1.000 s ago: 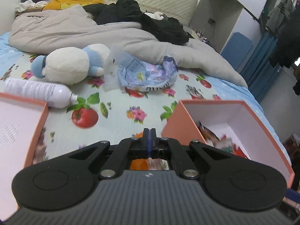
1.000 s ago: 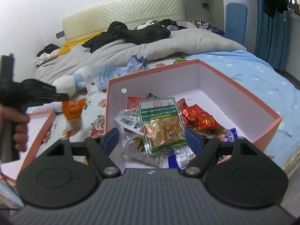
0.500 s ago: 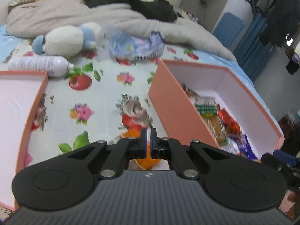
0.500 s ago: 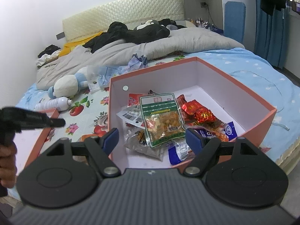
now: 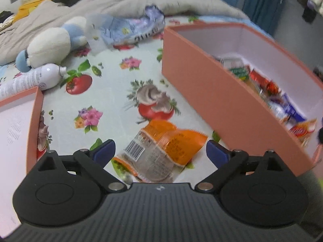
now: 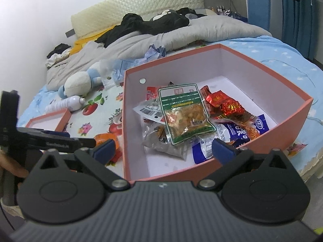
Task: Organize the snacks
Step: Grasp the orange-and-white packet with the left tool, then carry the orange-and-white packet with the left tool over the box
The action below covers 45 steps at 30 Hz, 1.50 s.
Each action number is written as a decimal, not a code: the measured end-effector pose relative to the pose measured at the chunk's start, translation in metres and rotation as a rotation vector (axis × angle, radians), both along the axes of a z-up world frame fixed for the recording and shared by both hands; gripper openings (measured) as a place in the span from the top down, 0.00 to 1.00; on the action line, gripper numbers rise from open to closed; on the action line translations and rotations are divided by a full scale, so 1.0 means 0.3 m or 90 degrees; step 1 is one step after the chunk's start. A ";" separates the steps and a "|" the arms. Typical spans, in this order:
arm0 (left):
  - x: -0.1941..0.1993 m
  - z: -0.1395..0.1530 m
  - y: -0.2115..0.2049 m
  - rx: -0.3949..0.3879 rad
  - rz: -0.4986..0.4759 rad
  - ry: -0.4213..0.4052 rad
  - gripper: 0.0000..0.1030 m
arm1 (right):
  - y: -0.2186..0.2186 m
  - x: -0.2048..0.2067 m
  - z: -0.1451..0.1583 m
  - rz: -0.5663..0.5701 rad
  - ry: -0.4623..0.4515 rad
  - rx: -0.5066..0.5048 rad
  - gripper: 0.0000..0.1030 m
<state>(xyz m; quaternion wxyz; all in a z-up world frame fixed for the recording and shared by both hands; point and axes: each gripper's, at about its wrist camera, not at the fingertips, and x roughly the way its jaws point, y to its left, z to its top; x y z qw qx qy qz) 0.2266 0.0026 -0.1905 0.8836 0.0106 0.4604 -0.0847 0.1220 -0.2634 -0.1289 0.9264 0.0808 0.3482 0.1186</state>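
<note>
- Snacks are the job, and one orange snack packet (image 5: 164,148) lies flat on the fruit-print bedsheet (image 5: 113,92), right between the fingers of the left gripper (image 5: 160,151), whose jaws are opening; neither blue pad touches it, so it sits released outside the box.
- Just to the right of that gripper stands the near wall of the salmon-pink box (image 5: 228,100), with the packet close beside it but not inside.
- To its left is the edge of the box lid (image 5: 35,121), lying open side up with nothing visible in it.
- Farther ahead of the left gripper lie a white bottle (image 5: 38,77), a plush toy (image 5: 54,44) and a crumpled blue wrapper (image 5: 131,29), near the grey duvet (image 5: 121,6).
- The right gripper (image 6: 164,148) hovers at the near rim of the box, its jaws also opening with nothing pressed between them; straight ahead, inside the box, lies the green-topped snack bag (image 6: 184,113) on top of the pile, with red foil packets (image 6: 224,102) and a blue-and-white packet (image 6: 240,129) to the right of it.
- Progress, as a judgement: most snacks appear gathered in the box, while the orange packet is outside it; whether it belongs in the box or the lid cannot be told, so sorting looks unfinished.
</note>
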 end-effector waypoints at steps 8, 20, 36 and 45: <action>0.029 -0.085 -0.002 0.035 -0.053 0.029 0.05 | -0.009 0.004 -0.002 -0.005 -0.001 -0.001 0.00; 0.053 -0.164 -0.038 0.036 -0.069 0.010 0.13 | -0.006 0.002 0.000 -0.004 0.001 -0.011 0.00; -0.033 0.015 -0.041 -0.038 0.055 0.001 0.46 | -0.022 0.000 0.034 -0.009 -0.014 -0.005 0.00; -0.105 0.271 -0.101 -0.117 0.105 -0.034 0.47 | -0.040 0.008 0.085 -0.022 -0.027 -0.009 0.00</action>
